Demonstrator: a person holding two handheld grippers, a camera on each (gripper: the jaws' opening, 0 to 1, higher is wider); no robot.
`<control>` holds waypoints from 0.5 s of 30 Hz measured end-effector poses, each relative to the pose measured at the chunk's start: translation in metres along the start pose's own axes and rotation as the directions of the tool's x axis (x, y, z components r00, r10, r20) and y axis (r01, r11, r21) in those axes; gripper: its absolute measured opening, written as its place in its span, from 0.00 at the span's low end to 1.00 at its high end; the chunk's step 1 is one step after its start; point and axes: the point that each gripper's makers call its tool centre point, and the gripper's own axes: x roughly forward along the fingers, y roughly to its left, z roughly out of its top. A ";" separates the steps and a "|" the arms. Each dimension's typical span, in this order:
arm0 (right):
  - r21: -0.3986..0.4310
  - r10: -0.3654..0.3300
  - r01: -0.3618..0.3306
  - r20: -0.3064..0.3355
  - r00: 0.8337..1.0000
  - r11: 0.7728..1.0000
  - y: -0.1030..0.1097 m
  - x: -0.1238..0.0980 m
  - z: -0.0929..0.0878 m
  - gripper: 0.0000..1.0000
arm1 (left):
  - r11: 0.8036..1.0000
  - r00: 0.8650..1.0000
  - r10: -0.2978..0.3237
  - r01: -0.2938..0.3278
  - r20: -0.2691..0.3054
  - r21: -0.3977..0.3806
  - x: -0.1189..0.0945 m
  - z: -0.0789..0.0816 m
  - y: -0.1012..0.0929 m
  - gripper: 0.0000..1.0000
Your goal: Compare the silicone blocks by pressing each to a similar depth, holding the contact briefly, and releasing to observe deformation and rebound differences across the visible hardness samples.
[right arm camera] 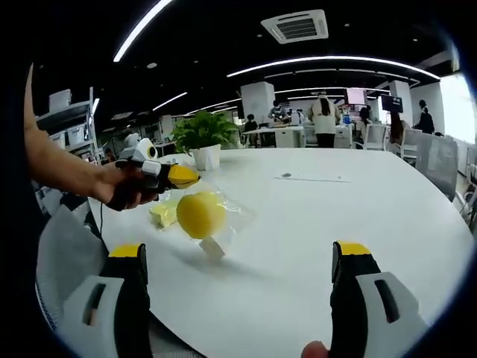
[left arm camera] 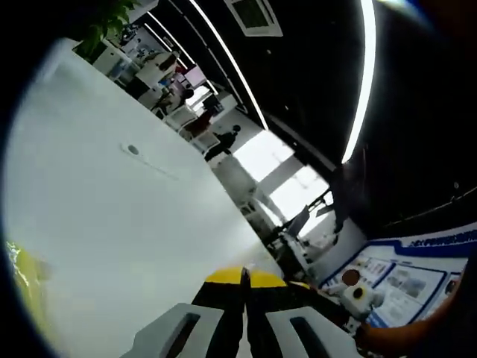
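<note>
A round yellow silicone block rests on the white table, with a small pale piece just in front of it. Behind it to the left lies a flatter yellow block on clear plastic wrap. My right gripper stands wide open, short of the round block, with nothing between its jaws. A hand holds my left gripper above the table, up and left of the blocks, yellow tips together. In the left gripper view, my left gripper is shut and empty over the table; a yellow patch shows at the left edge.
A potted plant stands at the table's far edge behind the blocks. A small round mark with a thin line sits on the tabletop further back. Desks, chairs and people fill the office beyond. A poster board stands past the table.
</note>
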 end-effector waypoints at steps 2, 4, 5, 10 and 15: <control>0.001 0.000 0.000 -0.003 1.000 1.000 0.000 0.000 -0.002 0.96 | 1.000 1.000 0.014 -0.013 0.020 -0.026 0.000 0.005 0.008 0.00; 0.002 -0.001 0.001 -0.007 1.000 1.000 0.000 0.000 -0.002 0.96 | 1.000 0.999 0.026 -0.025 0.024 -0.016 0.001 0.010 0.014 0.00; 0.000 0.000 0.000 -0.009 1.000 1.000 -0.001 0.000 -0.002 0.96 | 0.999 0.999 0.034 -0.034 0.030 -0.015 0.002 0.013 0.017 0.00; 0.002 -0.008 0.008 -0.002 1.000 1.000 -0.003 -0.001 0.002 0.96 | 0.991 0.988 0.121 -0.115 0.097 -0.066 0.001 0.029 0.042 0.00; 0.006 -0.010 0.010 -0.002 1.000 1.000 -0.001 0.002 0.002 0.96 | 0.973 0.970 0.228 -0.223 0.081 -0.064 0.000 0.023 0.071 0.00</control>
